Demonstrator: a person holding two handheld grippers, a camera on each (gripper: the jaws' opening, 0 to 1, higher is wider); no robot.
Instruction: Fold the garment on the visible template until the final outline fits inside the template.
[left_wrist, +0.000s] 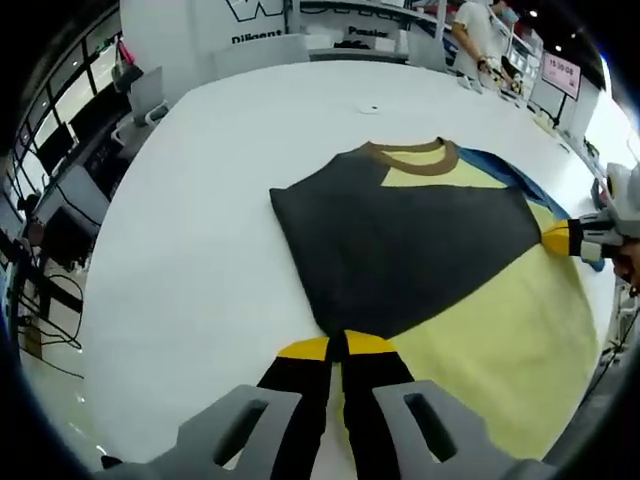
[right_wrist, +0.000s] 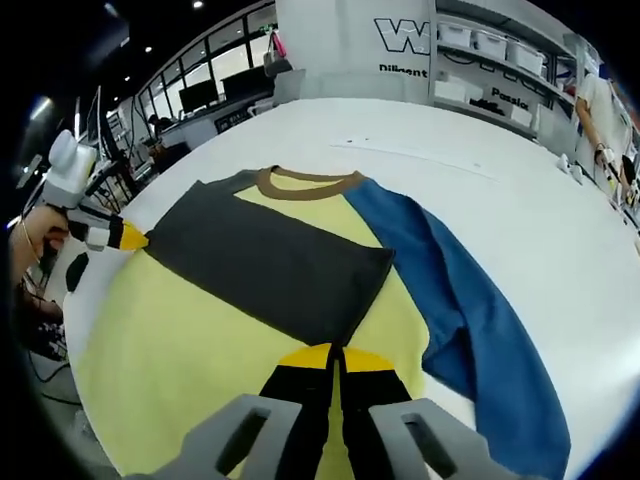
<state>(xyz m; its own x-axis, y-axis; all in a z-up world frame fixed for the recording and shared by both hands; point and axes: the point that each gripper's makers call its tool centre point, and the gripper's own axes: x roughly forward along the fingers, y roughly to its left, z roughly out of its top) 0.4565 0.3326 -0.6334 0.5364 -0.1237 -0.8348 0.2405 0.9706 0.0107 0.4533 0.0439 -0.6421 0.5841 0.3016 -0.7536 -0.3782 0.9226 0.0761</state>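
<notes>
Back wall: we see a white panel (right_wrist: 352, 40) behind the table, with a large dark letter W and smaller dark lettering under it.
Shelving: to the right of that panel we pick out shelves (right_wrist: 500, 70) carrying white storage boxes (right_wrist: 492, 42) in a row.
Person: in the left gripper view someone in a light top (left_wrist: 478, 32) stands at the far right, beside a bench.
Red sign: we spot a small red sign (left_wrist: 562, 72) near that person; its text is too small to read.
Monitors: dark screens (right_wrist: 198, 97) line the desks to the left of the table.
Cables: dark cables (left_wrist: 52, 300) trail below the table's left edge.
</notes>
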